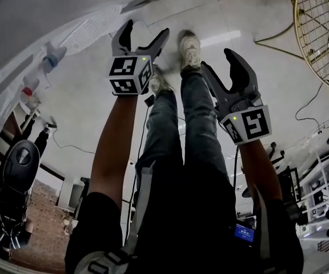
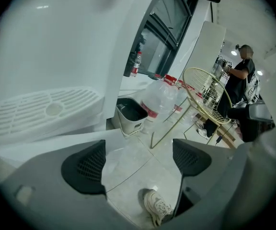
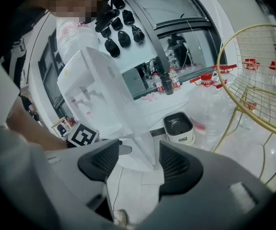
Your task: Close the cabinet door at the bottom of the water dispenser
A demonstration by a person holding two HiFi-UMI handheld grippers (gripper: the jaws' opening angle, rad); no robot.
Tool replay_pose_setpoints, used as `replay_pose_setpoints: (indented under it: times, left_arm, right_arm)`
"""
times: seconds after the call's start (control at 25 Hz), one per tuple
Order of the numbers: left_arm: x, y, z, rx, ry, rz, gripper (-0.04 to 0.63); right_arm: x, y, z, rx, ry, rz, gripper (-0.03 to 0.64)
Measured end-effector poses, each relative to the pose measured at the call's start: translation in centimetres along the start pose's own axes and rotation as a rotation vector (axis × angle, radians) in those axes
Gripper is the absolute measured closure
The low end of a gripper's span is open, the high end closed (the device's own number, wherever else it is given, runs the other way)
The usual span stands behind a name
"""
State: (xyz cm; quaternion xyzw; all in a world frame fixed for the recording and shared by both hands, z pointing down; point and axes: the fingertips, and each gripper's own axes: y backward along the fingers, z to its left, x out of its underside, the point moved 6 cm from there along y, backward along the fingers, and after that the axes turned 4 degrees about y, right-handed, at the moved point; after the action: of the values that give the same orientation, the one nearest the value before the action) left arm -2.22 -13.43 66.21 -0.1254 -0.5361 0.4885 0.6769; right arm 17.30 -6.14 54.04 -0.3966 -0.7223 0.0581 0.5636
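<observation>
The white water dispenser stands upright in the right gripper view, its taps facing left. A white panel, which looks like the open cabinet door, juts out from its lower part. My right gripper is open and empty, aimed at that panel from a short way off. My left gripper is also open, with only floor and a shoe between its jaws. A white surface with a ribbed vent lies just to its left. From the head view both the left gripper and the right gripper hang over the floor, beside the dispenser's white body.
A small white bin stands on the floor by the dispenser, with large water bottles behind it. A gold wire chair is at the right, cables trail on the floor, and another person stands farther off.
</observation>
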Motion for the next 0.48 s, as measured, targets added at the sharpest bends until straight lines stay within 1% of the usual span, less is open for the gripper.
replay_pose_setpoints:
  times: [0.16, 0.48]
  left_arm:
    - [-0.15, -0.61, 0.02, -0.01, -0.023, 0.002, 0.155]
    - [-1.05, -0.96, 0.38, -0.02, -0.024, -0.01, 0.155]
  right_arm:
    - [0.4, 0.0, -0.79, 0.013, -0.003, -0.001, 0.354]
    - [-0.34, -0.64, -0.78, 0.013, -0.011, -0.005, 0.354]
